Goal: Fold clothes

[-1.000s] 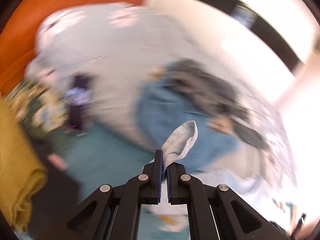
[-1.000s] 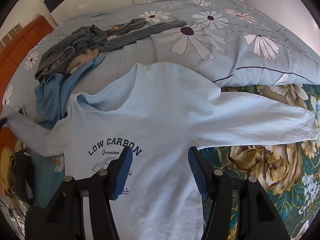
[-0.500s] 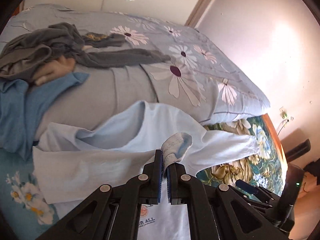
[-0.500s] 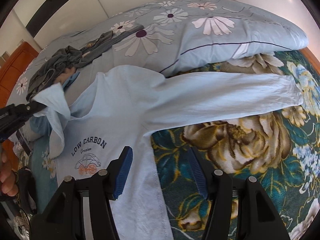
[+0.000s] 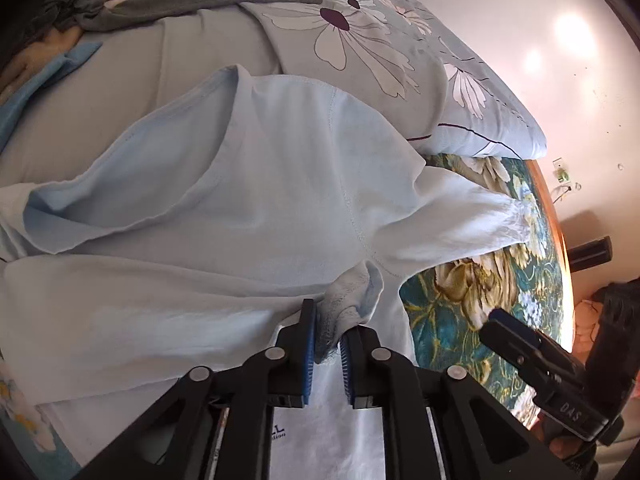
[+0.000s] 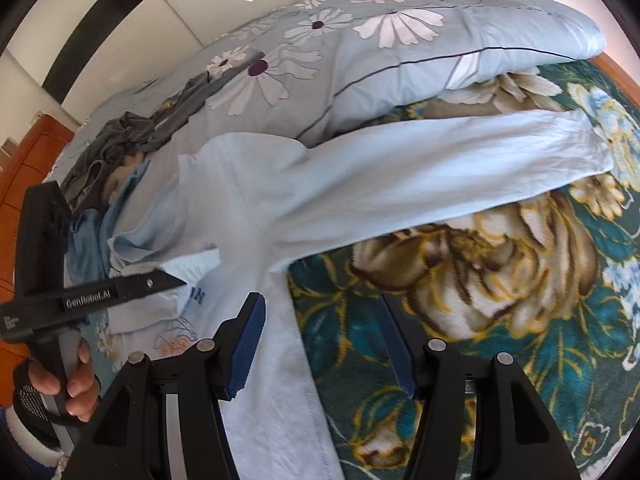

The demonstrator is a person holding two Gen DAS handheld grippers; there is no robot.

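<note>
A light blue long-sleeved shirt (image 5: 280, 184) lies face up on the bed, also in the right wrist view (image 6: 248, 216). My left gripper (image 5: 326, 340) is shut on the cuff of its left sleeve (image 5: 352, 292), which is folded across the chest; it also shows in the right wrist view (image 6: 176, 280). The other sleeve (image 6: 460, 184) lies stretched out to the right over the floral blanket. My right gripper (image 6: 324, 340) is open and empty above the shirt's right side edge; it also shows in the left wrist view (image 5: 496, 320).
A folded daisy-print duvet (image 6: 400, 52) lies behind the shirt. A pile of grey and blue clothes (image 6: 120, 144) sits at the back left. A teal floral blanket (image 6: 500, 300) covers the bed at the right. A wooden headboard (image 6: 24, 184) is at the left.
My left gripper has carried the sleeve cuff rightward across the shirt's chest, folding the sleeve over. My right gripper has shifted right toward the shirt's side edge, staying open.
</note>
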